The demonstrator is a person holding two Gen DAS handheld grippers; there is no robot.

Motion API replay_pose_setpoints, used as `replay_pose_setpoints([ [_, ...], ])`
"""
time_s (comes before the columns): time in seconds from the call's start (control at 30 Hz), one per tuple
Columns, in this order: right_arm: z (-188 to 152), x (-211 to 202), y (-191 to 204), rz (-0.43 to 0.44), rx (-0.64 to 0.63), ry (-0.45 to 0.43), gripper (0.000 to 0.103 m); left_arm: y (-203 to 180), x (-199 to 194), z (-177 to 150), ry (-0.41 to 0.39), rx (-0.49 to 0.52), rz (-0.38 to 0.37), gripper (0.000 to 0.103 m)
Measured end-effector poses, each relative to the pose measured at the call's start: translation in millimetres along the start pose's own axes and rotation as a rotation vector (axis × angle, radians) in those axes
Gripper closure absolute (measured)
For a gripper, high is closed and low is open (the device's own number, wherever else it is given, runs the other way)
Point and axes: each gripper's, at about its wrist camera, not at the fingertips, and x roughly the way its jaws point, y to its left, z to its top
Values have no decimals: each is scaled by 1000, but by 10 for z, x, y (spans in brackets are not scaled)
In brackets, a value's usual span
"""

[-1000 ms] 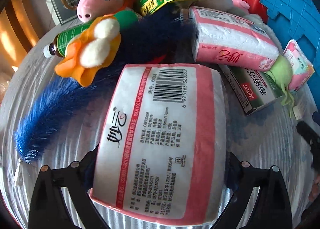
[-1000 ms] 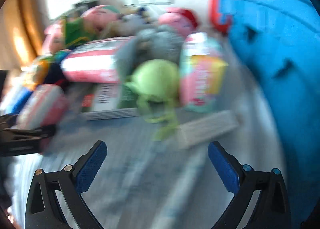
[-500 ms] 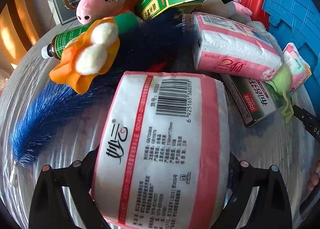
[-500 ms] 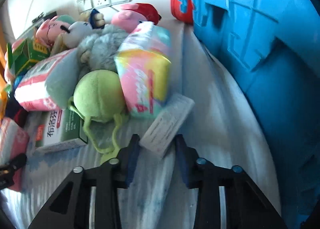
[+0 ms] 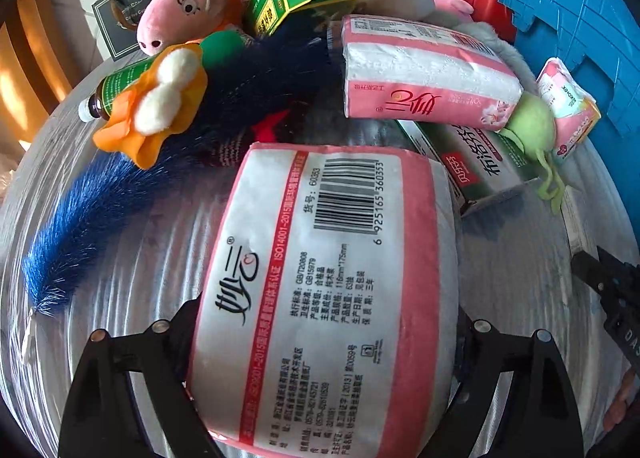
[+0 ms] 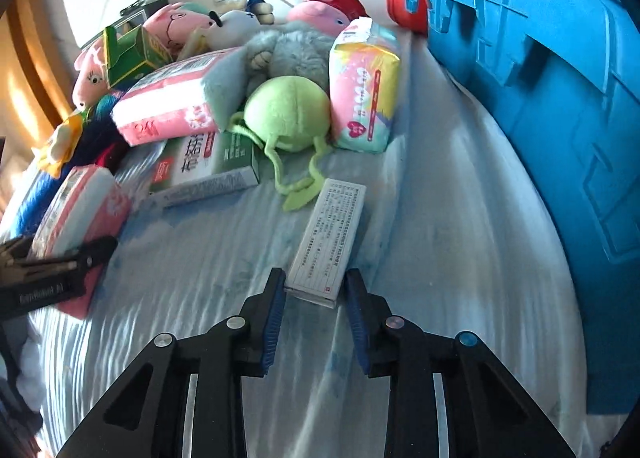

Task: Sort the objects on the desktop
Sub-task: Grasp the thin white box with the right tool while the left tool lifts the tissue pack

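Looking down the right gripper (image 6: 314, 298), I've got its jaws clamped onto the near end of a slim white medicine box (image 6: 330, 240) that lies flat on the worktop (image 6: 460, 258), long side running away from me. The jaws just closed in on it, and the blue pads (image 6: 274, 318) sit against both long edges of the box. Just past its far end is the green plush ball (image 6: 286, 112), its dangly strings almost touching the box. The blue crate (image 6: 560, 98) stands off to the right, well apart from the box.

On the other side, the left gripper (image 5: 324, 334) has the big pink-and-white tissue pack (image 5: 328, 298) between its jaws, barcode side up. They've been easing inward a bit and the pack fills the whole gap, so I'd call that a grip. The pack sticks out forward toward the pile: a second tissue pack (image 5: 424, 74), the blue furry tail (image 5: 84, 218) to the left and the green-and-white box (image 5: 480, 162) to the right.
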Motion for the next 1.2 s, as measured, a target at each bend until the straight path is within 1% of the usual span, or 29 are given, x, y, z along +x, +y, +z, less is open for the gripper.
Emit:
replay_pose_setpoints([
  [0.1,54,37,-6,-19,29,-15,73,-4,-20,-16,3,2,-1,12],
  [0.17,8,44,-45,-18,37,-16,73,-61,-28,-21,5,6,-2,13],
  [0.33,-3,56,-18,-32,3,-19,68,-73,-62,-35,7,5,-12,13],
  [0.5,34,71,-32,-24,50,-24,63,-44,-79,-30,4,6,-12,13],
  [0.6,62,79,-51,-43,61,-34,63,5,-116,-54,-1,9,-12,13],
  [0.67,90,124,-42,-53,56,-28,65,15,-134,-52,-7,9,-10,13],
  [0.7,97,129,-34,-69,48,-34,77,9,-144,-45,-11,10,-11,13],
  [0.77,96,110,-38,-74,46,-35,77,0,-189,-46,-23,13,-8,13],
  [0.87,62,-27,-26,-62,56,-57,77,-5,-284,-21,-44,15,-12,13],
  [0.97,41,-289,33,-43,45,-96,77,-8,-446,23,-75,15,-19,13],
  [1.07,50,-533,143,-30,33,-136,77,-34,-657,88,-119,15,-32,13],
  [1.2,159,-931,240,0,8,-196,77,-78,-1007,222,-194,24,-50,13],
])
